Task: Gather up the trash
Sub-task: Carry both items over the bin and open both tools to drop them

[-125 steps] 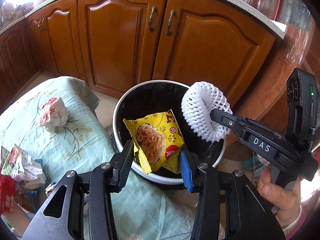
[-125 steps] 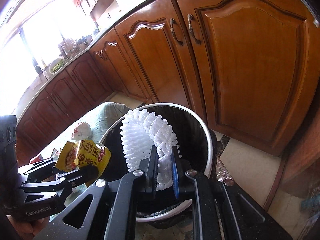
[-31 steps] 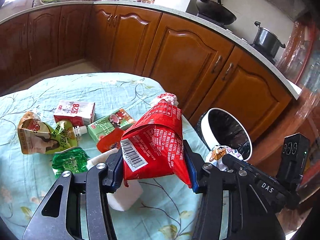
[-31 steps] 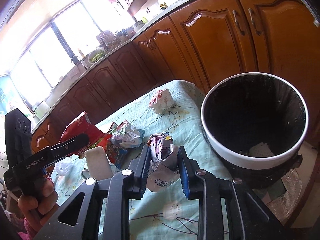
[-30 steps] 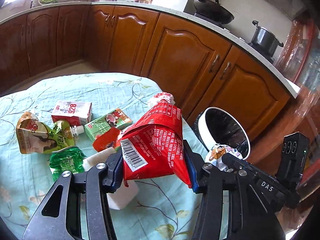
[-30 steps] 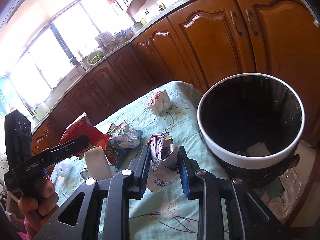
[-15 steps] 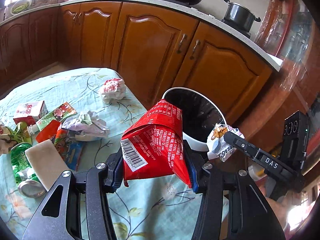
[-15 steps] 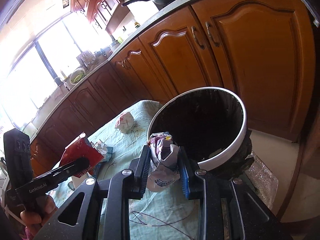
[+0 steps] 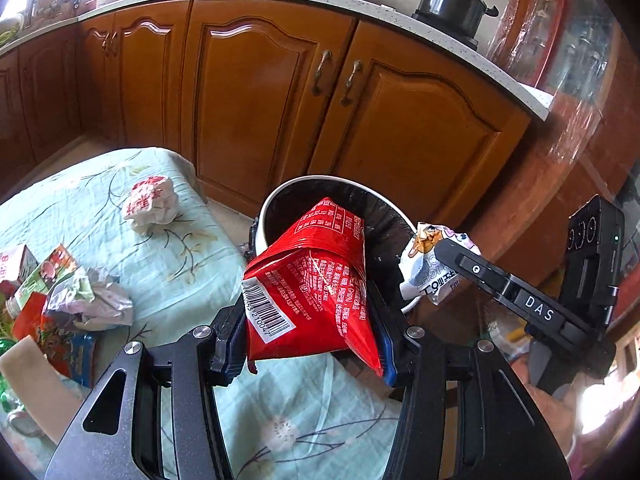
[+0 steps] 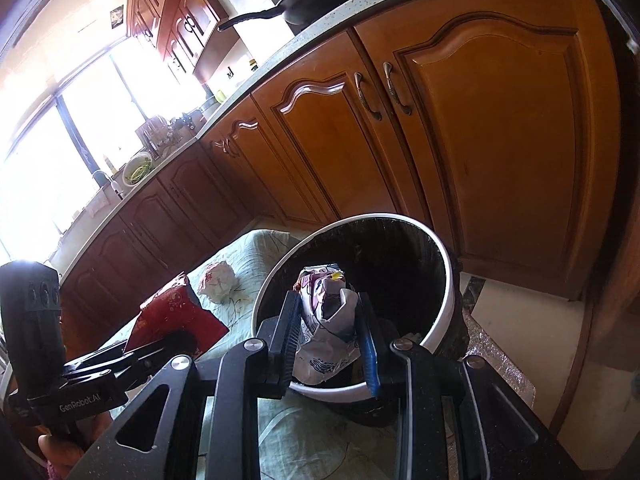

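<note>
The left gripper (image 9: 308, 344) is clamping a red snack bag (image 9: 316, 284) in its jaws at the near edge of the bin (image 10: 444, 304). The right gripper (image 10: 330, 344) is pinching a crumpled white wrapper (image 10: 326, 328) over the bin's mouth. Neither piece is dropped yet. Beside the bin, a crumpled paper ball (image 9: 150, 204) and other wrappers (image 9: 84, 300) are lying on the desk (image 9: 192, 264), awaiting collection.

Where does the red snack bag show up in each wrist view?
Left wrist: red snack bag at centre, clamped between this gripper's jaws, in front of the bin.
Right wrist: same bag at lower left, held by the other gripper, over the tablecloth.
Shared landmark: white-rimmed trash bin.
</note>
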Demonstrator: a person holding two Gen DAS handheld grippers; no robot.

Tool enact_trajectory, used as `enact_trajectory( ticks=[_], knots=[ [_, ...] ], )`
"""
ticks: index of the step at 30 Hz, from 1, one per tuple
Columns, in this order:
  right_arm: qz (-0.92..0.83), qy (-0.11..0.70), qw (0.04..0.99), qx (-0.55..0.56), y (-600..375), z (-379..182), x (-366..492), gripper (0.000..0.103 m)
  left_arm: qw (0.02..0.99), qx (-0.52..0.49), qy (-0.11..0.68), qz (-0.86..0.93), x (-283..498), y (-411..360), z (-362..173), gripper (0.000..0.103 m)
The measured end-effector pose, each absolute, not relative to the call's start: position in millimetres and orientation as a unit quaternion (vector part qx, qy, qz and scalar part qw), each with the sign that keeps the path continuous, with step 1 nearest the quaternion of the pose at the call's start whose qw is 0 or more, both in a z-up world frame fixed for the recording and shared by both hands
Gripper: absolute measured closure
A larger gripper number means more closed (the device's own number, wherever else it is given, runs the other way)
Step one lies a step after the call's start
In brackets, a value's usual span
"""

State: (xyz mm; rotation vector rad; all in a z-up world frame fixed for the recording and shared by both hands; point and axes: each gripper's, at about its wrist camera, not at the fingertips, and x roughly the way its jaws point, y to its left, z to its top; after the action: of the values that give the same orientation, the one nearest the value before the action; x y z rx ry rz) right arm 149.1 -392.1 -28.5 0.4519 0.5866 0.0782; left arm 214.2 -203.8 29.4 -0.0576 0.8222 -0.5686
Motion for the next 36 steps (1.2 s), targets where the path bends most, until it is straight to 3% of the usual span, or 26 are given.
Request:
enact_trajectory(
  ticks=[17, 20, 21, 22, 25, 28, 32, 36],
  knots=[
    [0.02, 0.309, 0.927, 0.21, -417, -39, 176, 0.075, 0.861, 0.012, 0.419, -0.288, 252, -256, 8, 0.053],
    [0.022, 0.316, 0.923, 0.218, -419, -44, 179, 0.069, 0.858, 0.019, 0.425, -0.286, 256, -263, 4, 0.052],
    [0.022, 0.317, 0.922, 0.222, -420, -45, 180, 0.06, 0.857, 0.02, 0.428, -0.287, 257, -265, 3, 0.052],
    [0.024, 0.318, 0.921, 0.226, -421, -45, 180, 0.052, 0.856, 0.021, 0.429, -0.287, 257, -265, 2, 0.047],
    [0.024, 0.313, 0.921, 0.232, -424, -46, 178, 0.043, 0.856, 0.023, 0.43, -0.286, 257, -267, 2, 0.037],
    [0.024, 0.307, 0.922, 0.235, -423, -43, 174, 0.039, 0.856, 0.02, 0.432, -0.284, 257, -265, 2, 0.027],
    [0.027, 0.297, 0.924, 0.238, -419, -37, 164, 0.037, 0.856, 0.008, 0.43, -0.285, 252, -256, 3, 0.026],
    [0.038, 0.286, 0.925, 0.247, -410, -34, 153, 0.022, 0.865, -0.006, 0.417, -0.279, 240, -237, 7, 0.027]
  ],
)
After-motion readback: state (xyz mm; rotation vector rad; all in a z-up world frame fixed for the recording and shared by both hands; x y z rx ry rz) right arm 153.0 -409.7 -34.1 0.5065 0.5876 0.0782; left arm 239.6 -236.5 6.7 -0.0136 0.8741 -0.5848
